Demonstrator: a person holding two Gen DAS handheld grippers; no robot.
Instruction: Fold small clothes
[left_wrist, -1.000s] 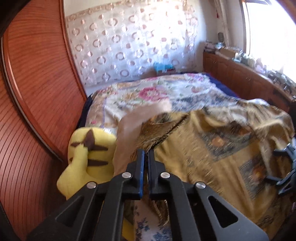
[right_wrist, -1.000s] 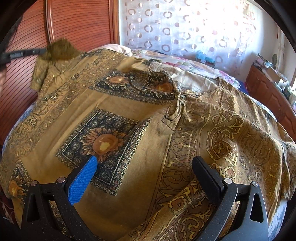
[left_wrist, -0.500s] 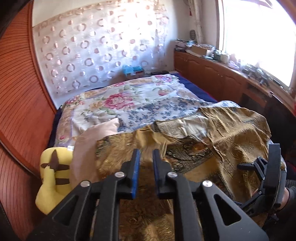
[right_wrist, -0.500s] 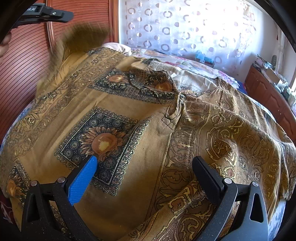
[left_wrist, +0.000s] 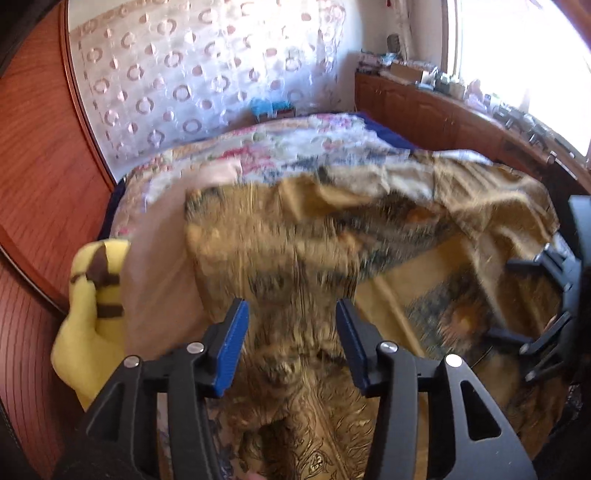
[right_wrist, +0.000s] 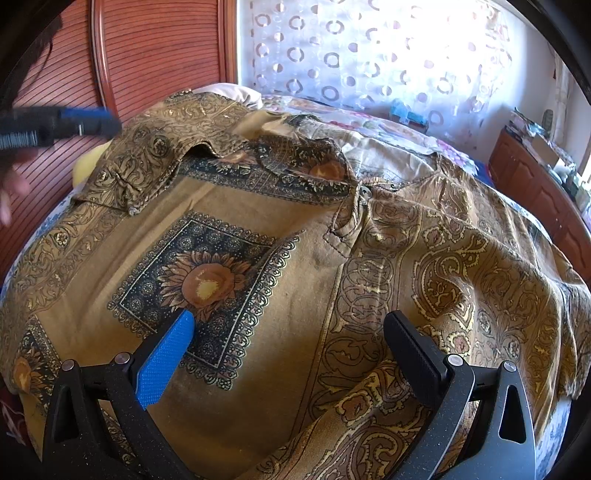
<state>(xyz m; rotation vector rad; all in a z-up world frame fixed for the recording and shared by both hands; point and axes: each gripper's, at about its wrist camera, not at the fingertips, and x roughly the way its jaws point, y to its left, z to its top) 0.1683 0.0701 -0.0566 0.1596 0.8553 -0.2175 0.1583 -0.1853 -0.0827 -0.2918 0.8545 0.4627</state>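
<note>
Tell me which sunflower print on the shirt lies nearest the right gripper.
The big framed sunflower, just beyond the right gripper by its blue finger. The others sit farther off, near the collar and at the left hem.

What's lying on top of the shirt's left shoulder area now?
The folded-over sleeve lies on the shirt, its cuff toward the sunflower print. What is beneath that flap is covered.
</note>
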